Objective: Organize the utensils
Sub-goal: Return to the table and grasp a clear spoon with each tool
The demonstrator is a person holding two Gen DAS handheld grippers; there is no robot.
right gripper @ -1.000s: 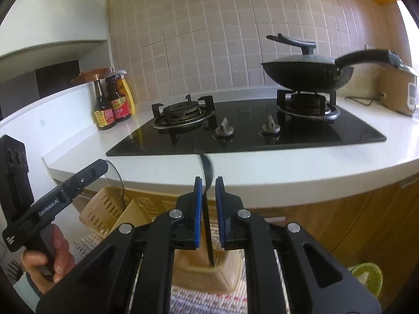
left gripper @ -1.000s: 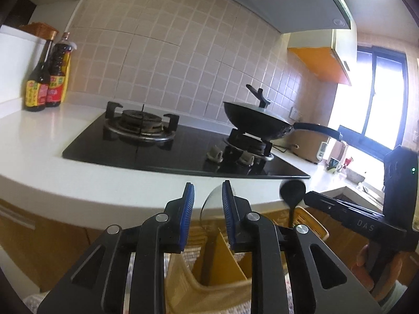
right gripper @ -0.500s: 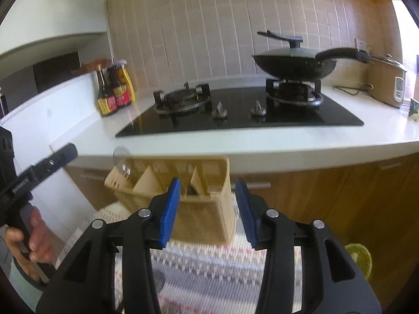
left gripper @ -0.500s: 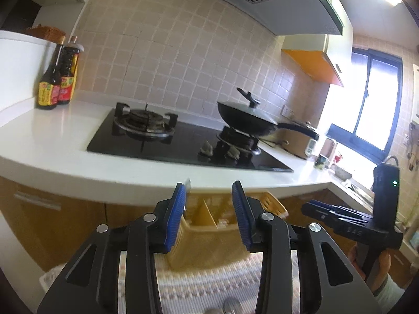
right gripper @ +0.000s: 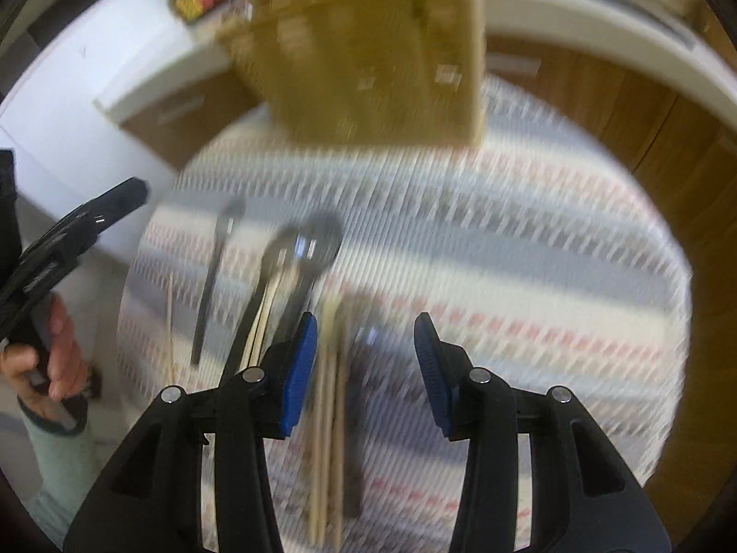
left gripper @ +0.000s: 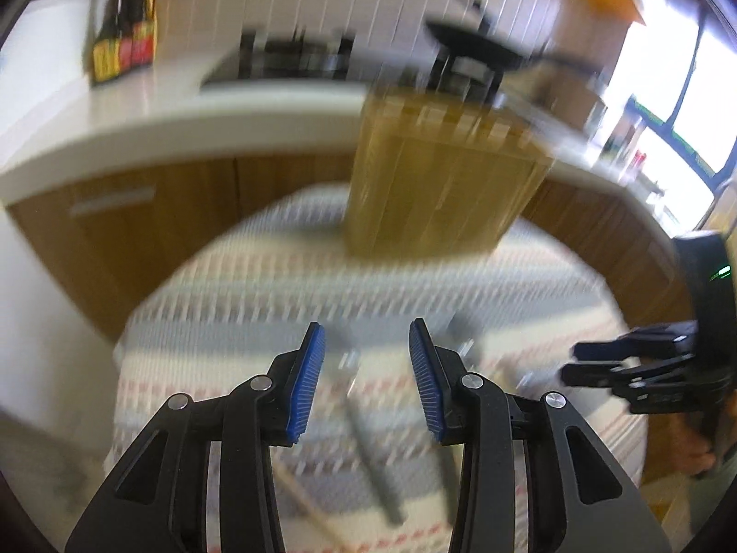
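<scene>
Both views are blurred by motion. A tan utensil basket (left gripper: pixel 442 175) (right gripper: pixel 373 60) stands at the far side of a round table with a striped cloth (left gripper: pixel 285 304) (right gripper: pixel 529 239). Several utensils lie on the cloth: wooden chopsticks (right gripper: pixel 329 419), a dark ladle (right gripper: pixel 304 267), a dark spoon (right gripper: pixel 216 267), and a grey handle (left gripper: pixel 373 456). My left gripper (left gripper: pixel 366 359) hangs open above the grey handle with nothing between its fingers. My right gripper (right gripper: pixel 366 355) is open above the chopsticks, empty; it also shows in the left wrist view (left gripper: pixel 599 361).
A white counter (left gripper: pixel 138 129) with a black hob and wok runs behind the table, wooden cabinets (right gripper: pixel 622 106) below it. Sauce bottles (left gripper: pixel 122 50) stand at the counter's left end. A hand (right gripper: pixel 50 359) holds the left gripper's handle at the left.
Both grippers let go of utensils in the basket, opened, pulled back and tipped down from the hob toward the table. The basket now sits farther off; loose utensils have come into view.
</scene>
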